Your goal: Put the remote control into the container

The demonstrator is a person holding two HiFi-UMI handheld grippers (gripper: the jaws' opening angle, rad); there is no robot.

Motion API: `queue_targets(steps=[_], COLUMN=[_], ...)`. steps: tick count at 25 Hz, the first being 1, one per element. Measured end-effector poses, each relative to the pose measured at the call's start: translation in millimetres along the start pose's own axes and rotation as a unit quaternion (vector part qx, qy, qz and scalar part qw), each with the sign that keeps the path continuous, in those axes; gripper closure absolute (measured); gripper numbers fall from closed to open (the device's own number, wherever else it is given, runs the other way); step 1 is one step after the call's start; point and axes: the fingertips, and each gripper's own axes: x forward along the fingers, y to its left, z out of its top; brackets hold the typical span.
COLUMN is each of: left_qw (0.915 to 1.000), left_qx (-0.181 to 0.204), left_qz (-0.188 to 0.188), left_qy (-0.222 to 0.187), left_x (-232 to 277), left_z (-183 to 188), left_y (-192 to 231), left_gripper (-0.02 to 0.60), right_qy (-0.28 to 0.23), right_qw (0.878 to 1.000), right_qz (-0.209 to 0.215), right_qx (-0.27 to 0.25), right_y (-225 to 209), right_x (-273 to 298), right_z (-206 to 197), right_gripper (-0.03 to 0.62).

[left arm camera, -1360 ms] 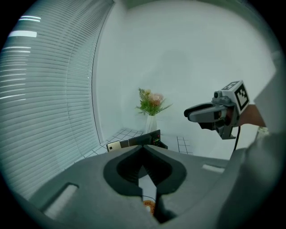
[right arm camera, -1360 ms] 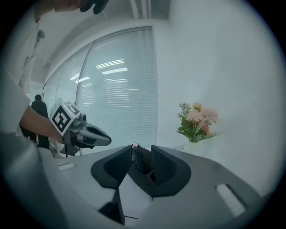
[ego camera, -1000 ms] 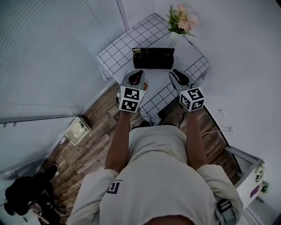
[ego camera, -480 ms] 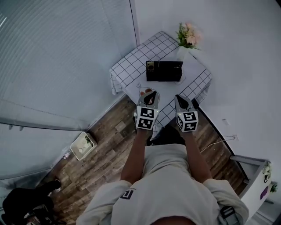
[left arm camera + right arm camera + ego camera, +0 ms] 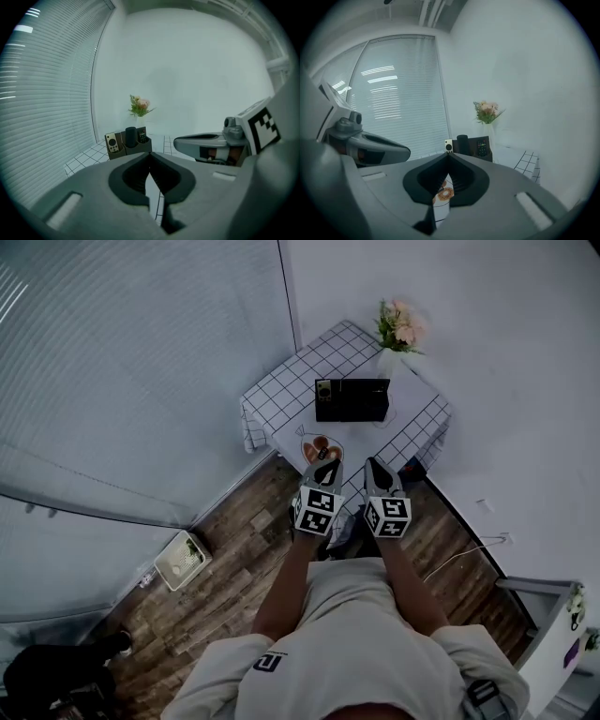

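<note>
A black container stands on the checked table, well beyond both grippers. In the left gripper view the container has a dark remote control upright in one compartment, a black cylinder beside it and a small light remote at its left end. My left gripper is shut and holds nothing. My right gripper is shut and empty too. Both hang side by side at the table's near edge.
A plate with doughnuts lies on the table just ahead of the left gripper. A vase of pink flowers stands at the far corner by the wall. Window blinds run along the left, and wooden floor lies below the table.
Both grippers have drawn back from beside the container to the table's near edge, towards the person. The container and its contents have not moved.
</note>
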Motion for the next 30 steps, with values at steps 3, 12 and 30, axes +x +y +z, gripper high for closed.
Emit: queue_targets(steps=[3,12,30], left_qw=[1.0000,0.9999,0.9998], left_qx=[0.000,-0.004,-0.017], left_qz=[0.000,0.006,0.003], left_qy=[0.003,-0.010,0.008], left_x=[-3.0,-10.9,10.4], left_z=[-6.6,-1.2,-10.1], left_y=[-2.6,-3.0,-16.5], left_gripper=[0.578,0.578,0.578], right_qy=[-0.004,-0.003,0.039], right_qw=[1.000,1.000,0.999], right_qz=[-0.003,0.000,0.010], right_qx=[0.010,0.010,-0.030], right_y=[-5.1,-12.6,-30.2], right_x=[-4.1,-12.3,-33.2], right_z=[-1.5,0.6,-26.9], right_gripper=[0.599,0.599,0.599])
